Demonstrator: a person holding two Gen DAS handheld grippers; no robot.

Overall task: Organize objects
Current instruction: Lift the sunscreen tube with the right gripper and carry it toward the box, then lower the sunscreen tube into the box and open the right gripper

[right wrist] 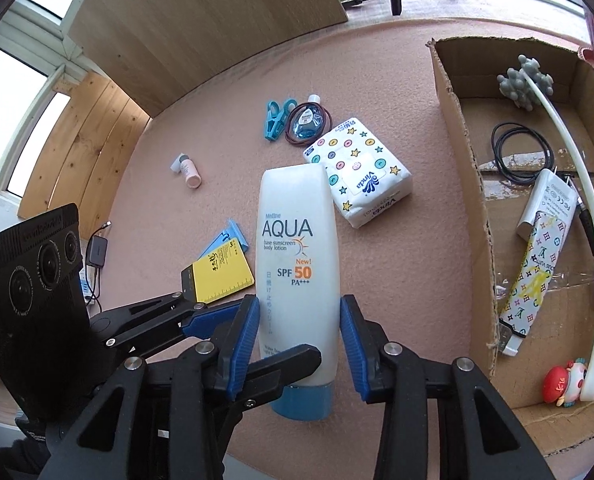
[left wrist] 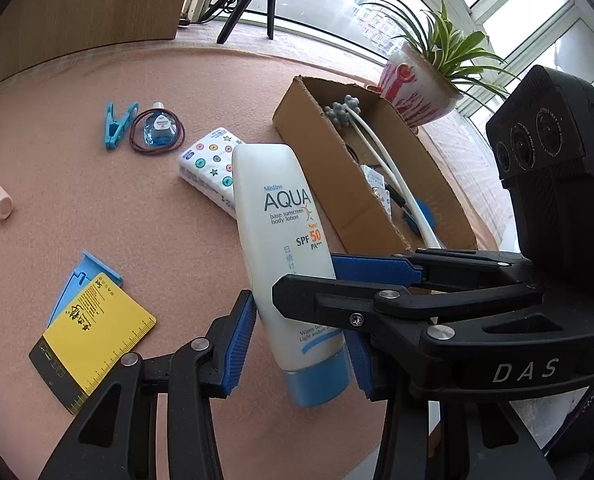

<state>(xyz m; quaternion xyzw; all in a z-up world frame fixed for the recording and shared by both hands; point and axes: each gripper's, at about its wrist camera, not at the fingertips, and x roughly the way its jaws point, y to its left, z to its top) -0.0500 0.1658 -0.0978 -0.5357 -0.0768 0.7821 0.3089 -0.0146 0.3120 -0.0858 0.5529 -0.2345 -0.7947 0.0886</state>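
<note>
Two grippers meet on one sunscreen tube [right wrist: 299, 280], which is lifted off the pink table [left wrist: 117, 220] with its blue cap toward the cameras; the right gripper [right wrist: 300, 340] has its blue pads against both flanks of the tube low on its body, closed only to the tube's width; the left gripper [left wrist: 297, 344] comes at it crosswise, one pad beside the tube's left edge, the other hidden behind the right gripper's finger, so I cannot tell whether it truly clamps or merely brackets the tube; this reads as a handover, with the tube not yet put away.

Just beyond, to the left, a yellow card [left wrist: 97, 328] lies over a blue holder [left wrist: 83, 280]; past the tube a patterned tissue pack [right wrist: 359, 176] lies flat; further left a small pink bottle [right wrist: 188, 170] lies on its side; further still a blue clothes peg [right wrist: 277, 118] sits beside a blue bottle [right wrist: 307, 122] ringed by a dark hair tie [left wrist: 159, 130]; all of these remain loose on the table.

Right of them the cardboard box [right wrist: 469, 184] already holds a white-handled massager [right wrist: 573, 152], a black cable loop [right wrist: 521, 152], a white charger [right wrist: 547, 204], a patterned pouch [right wrist: 533, 280] and a small red figure [right wrist: 559, 384]; so, as a judgement, roughly half the sorting is done, six or seven pieces left; a potted plant [left wrist: 429, 80] stands behind the box.
</note>
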